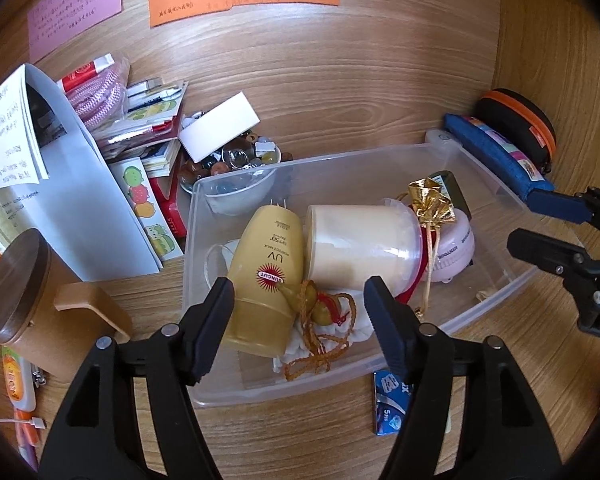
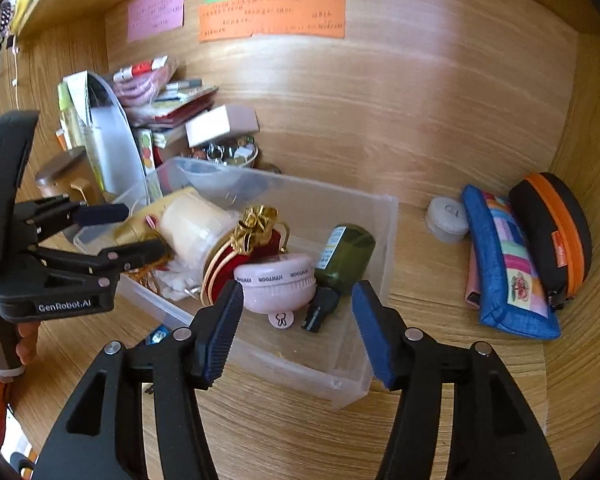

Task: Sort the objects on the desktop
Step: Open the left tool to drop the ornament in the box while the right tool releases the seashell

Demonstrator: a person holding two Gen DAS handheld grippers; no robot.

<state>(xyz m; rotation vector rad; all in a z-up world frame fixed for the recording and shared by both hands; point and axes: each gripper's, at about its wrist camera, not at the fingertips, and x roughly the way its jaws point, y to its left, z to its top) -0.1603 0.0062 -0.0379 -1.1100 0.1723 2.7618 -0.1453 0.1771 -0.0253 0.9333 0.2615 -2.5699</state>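
A: Clutter is filling the clear plastic storage bin (image 1: 236, 380) on the wood-grain table (image 1: 320, 436): a yellow sunscreen bottle (image 1: 266, 276) is lying beside a cream cylindrical jar (image 1: 360, 248), with a gold braided cord (image 1: 320, 344) tangling over white cloth just below them.

B: And the left gripper (image 1: 300, 320) is hovering right over that tangle, its jaws standing apart and holding nothing. If it is going for the bottle, the cord is likely getting snagged and dragged along.

A: The right gripper (image 2: 298, 328) is also hanging with jaws apart and empty, above the bin's other end, where a round pink plastic case (image 2: 276, 286) is sitting against a dark green spray bottle (image 2: 340, 260).

B: Those two are touching, so closing on one is probably nudging the other. The pink case is smooth and domed; it may be slipping out of a shallow pinch.

A: The bin itself looks light. A sideways push could be sliding it toward the blue patchwork pencil pouch (image 2: 508, 264) and the black zip case with orange trim (image 2: 552, 236), which are waiting well apart on the table.

B: Both grippers are working close together, too; they risk bumping over the bin.
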